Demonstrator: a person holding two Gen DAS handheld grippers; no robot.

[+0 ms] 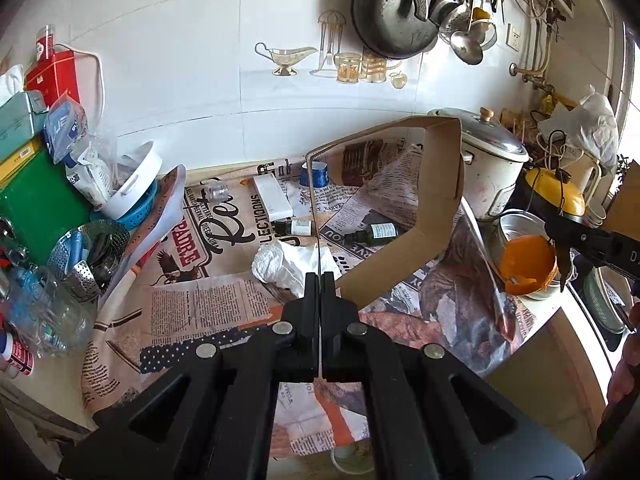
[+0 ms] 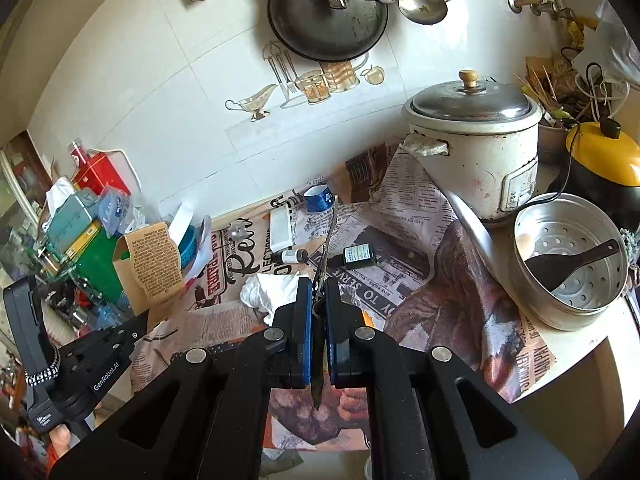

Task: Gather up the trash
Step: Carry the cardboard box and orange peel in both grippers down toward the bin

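Note:
My left gripper (image 1: 320, 280) is shut on the edge of an open brown paper bag (image 1: 436, 200) and holds it up above the counter; the bag also shows in the right wrist view (image 2: 154, 264). My right gripper (image 2: 318, 286) is shut on a thin, dark, withered peel or leaf strip (image 2: 326, 252) that hangs between the pads. The right gripper shows at the right edge of the left wrist view (image 1: 560, 246), beside the bag. On the newspaper-covered counter lie a crumpled white tissue (image 1: 288, 264), two small dark bottles (image 1: 372, 234) (image 1: 296, 227), a white box (image 1: 272, 196) and a blue tape roll (image 1: 316, 174).
A white rice cooker (image 2: 480, 152) and a metal steamer pot (image 2: 568, 264) with a black spoon stand at the right. An orange bowl (image 1: 528, 264) sits near the right edge. Boxes, bags and strainers crowd the left (image 1: 40, 200). Pans hang on the tiled wall (image 1: 392, 8).

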